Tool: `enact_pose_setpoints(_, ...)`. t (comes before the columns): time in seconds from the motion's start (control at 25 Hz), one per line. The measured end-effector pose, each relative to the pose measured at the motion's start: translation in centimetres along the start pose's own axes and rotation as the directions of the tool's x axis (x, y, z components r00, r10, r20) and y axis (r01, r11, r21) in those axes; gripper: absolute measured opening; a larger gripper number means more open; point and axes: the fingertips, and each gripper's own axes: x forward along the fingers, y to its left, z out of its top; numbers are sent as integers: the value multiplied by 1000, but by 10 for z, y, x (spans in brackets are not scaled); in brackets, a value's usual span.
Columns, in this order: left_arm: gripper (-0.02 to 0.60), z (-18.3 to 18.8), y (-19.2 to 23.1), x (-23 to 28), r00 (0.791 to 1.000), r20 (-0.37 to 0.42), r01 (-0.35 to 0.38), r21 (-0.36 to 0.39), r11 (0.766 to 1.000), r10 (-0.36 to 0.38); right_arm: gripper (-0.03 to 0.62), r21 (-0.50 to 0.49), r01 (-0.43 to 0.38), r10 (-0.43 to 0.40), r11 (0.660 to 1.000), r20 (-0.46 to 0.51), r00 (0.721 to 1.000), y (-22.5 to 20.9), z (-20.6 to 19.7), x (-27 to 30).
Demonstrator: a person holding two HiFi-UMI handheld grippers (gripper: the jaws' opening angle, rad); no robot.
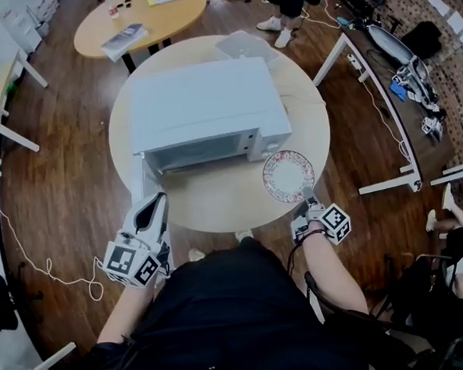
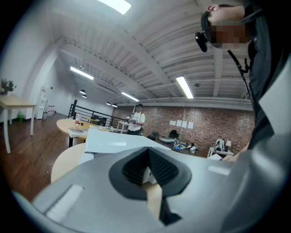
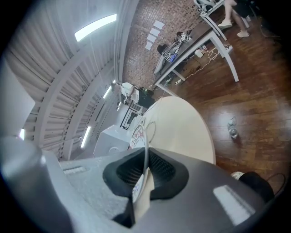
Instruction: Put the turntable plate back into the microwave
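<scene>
Round table (image 1: 217, 203) carries the microwave (image 1: 203, 104) (white).

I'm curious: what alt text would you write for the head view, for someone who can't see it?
Seen from above, a person's right gripper holds a patterned plate by its rim over a round table, beside a white microwave with its door open. The left gripper is held near the door.

Left claw (image 1: 161, 197) sits closed and empty; right claw (image 1: 307, 192), angled downward, pinches the plate (image 1: 287, 174).
</scene>
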Motion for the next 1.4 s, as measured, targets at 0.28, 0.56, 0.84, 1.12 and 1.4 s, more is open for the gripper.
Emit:
enact_pose_setpoints(0.28,6,1,-10,-4,999,23,48,32,998,-49,18,-19,-20,20,1000,-34,999,18,-20,5)
enact_pose_setpoints(0.56,6,1,-18,-6,996,34,81,53,995,-83,18,-17,-39,38,999,-50,998,30,-34,8)
enact_pose_setpoints(0.84,6,1,-22,-8,994,35,99,50,994,-101,18,-2,-44,43,999,-67,997,36,-56,8)
enact_pose_setpoints(1.12,6,27,-40,-18,981,129,136,77,988,-145,18,-14,-70,68,997,-81,994,50,-73,7)
enact_pose_setpoints(1.4,6,18,-51,-30,977,124,167,69,984,-174,18,-23,-110,108,994,-100,989,68,-88,5)
